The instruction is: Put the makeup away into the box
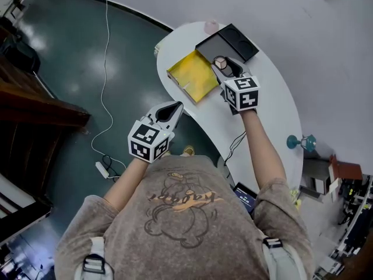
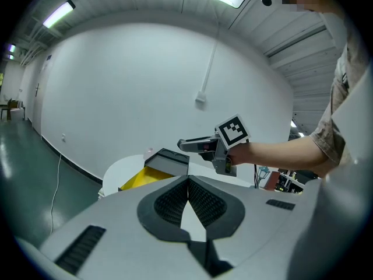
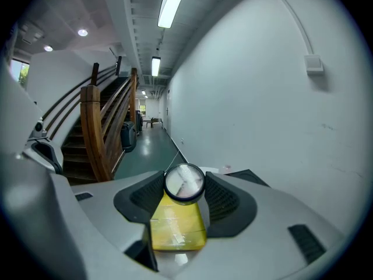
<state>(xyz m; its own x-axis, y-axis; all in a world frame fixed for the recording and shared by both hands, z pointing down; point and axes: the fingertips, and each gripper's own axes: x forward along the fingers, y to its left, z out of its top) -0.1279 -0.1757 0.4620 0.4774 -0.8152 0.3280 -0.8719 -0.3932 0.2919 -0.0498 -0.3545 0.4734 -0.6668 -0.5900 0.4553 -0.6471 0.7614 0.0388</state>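
A round compact (image 3: 184, 184) with a black rim and a pale face sits between the pads of my right gripper (image 3: 185, 185), which is shut on it. In the head view the same compact (image 1: 222, 63) is held above the white table, over the gap between the yellow box (image 1: 194, 74) and a black tray-like piece (image 1: 230, 42). The yellow box (image 3: 175, 226) shows below the right jaws. My left gripper (image 1: 173, 107) hangs off the table's near-left edge, jaws shut and empty (image 2: 188, 184). From there I see the right gripper (image 2: 195, 144), the yellow box (image 2: 139, 180) and the black piece (image 2: 168, 160).
The curved white table (image 1: 274, 98) stands against a white wall. A small pink object (image 1: 211, 25) lies at its far end. A teal stand (image 1: 302, 140) is at the right. A white cable (image 1: 105, 69) and power strip (image 1: 102, 169) lie on the green floor; wooden stairs (image 3: 102, 127) stand to the left.
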